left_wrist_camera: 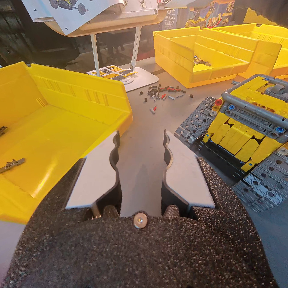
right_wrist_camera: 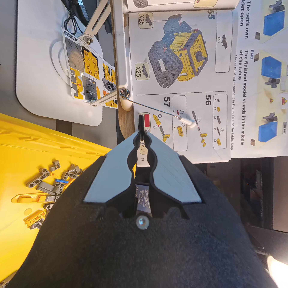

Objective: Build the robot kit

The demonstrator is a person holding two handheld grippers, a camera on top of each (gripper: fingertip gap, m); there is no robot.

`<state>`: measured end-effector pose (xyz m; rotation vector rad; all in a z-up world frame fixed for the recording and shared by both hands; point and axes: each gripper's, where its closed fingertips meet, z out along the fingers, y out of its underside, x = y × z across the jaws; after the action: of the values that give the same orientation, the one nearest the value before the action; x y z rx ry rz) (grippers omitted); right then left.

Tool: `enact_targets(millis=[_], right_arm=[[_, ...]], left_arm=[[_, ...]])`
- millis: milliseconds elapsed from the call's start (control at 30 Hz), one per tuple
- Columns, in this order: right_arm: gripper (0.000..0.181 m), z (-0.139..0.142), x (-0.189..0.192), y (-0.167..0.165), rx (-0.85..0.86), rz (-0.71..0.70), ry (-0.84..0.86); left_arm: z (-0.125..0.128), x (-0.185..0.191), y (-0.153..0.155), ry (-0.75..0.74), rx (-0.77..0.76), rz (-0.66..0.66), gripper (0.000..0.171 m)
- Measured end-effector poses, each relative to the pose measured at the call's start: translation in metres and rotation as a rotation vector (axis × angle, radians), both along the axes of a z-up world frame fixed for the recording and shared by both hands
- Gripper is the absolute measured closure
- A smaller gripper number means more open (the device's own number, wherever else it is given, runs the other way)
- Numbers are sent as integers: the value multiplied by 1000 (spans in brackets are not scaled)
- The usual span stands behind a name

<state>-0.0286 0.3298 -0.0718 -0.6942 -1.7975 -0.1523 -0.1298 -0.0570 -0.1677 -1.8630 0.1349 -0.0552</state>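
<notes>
My left gripper (left_wrist_camera: 141, 138) is open and empty, low over the grey table between a yellow bin (left_wrist_camera: 62, 124) on its left and a yellow and grey tracked brick vehicle (left_wrist_camera: 249, 127) on its right. A scatter of small black, red and grey pins (left_wrist_camera: 162, 93) lies on the table ahead of it. My right gripper (right_wrist_camera: 142, 134) is shut on a thin black axle (right_wrist_camera: 141, 123), which sticks out past the fingertips and is held right in front of an open instruction booklet (right_wrist_camera: 179, 78) on a stand.
Several more yellow bins (left_wrist_camera: 202, 51) stand at the back right in the left wrist view. The booklet stand's white base (left_wrist_camera: 140, 78) holds a sticker sheet (right_wrist_camera: 87, 74). A yellow bin (right_wrist_camera: 39, 163) with grey and yellow brick parts sits left of the right gripper. The grippers' ends are close to 40 cm from one another.
</notes>
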Motion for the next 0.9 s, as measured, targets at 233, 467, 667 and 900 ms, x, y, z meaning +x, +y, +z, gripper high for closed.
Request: enact_targets(millis=[233, 467, 667, 900], right_arm=[[177, 0, 0, 0, -10, 15, 13], [177, 2, -2, -2, -5, 33, 15], [177, 1, -3, -1, -12, 38, 12], [177, 1, -2, -4, 5, 49, -13]], left_arm=[[-2, -1, 1, 4, -13, 7, 116], [-4, -1, 2, 5, -25, 9, 116], [-4, -2, 2, 2, -26, 9, 116], [-5, -1, 2, 2, -26, 7, 116]])
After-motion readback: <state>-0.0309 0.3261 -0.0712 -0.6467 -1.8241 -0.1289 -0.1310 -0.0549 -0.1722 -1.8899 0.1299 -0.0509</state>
